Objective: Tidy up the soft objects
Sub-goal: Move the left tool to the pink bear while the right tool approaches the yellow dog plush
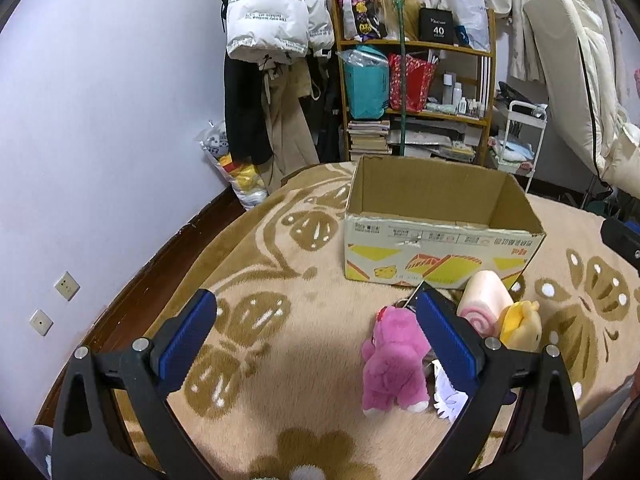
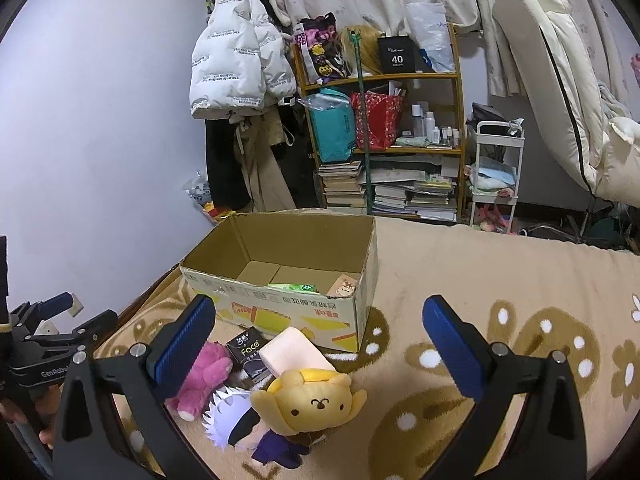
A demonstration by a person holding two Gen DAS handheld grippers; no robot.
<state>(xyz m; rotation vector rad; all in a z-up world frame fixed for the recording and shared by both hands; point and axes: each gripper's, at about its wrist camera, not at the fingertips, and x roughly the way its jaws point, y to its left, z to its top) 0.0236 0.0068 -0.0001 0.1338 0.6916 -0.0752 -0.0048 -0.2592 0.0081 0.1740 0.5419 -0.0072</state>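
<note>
An open cardboard box (image 1: 436, 256) stands on a beige patterned blanket (image 1: 280, 400); it also shows in the right wrist view (image 2: 280, 304), with a green packet (image 2: 296, 288) and a small card inside. In front of it lie a pink plush bear (image 1: 394, 364) (image 2: 204, 376), a pink roll-cake plush (image 1: 486, 304) (image 2: 294, 350), a yellow plush (image 1: 520, 326) (image 2: 316, 400), a white-haired doll (image 2: 236, 416) and a black tissue pack (image 2: 248, 350). My left gripper (image 1: 316, 336) is open, the bear by its right finger. My right gripper (image 2: 320, 340) is open above the yellow plush.
A wooden shelf (image 2: 384, 140) with books and bags stands behind the bed, with hanging coats (image 2: 240, 80) to its left and a white cart (image 2: 496, 176) to its right. A folded mattress (image 2: 560, 100) leans at the right. The wall runs along the bed's left edge.
</note>
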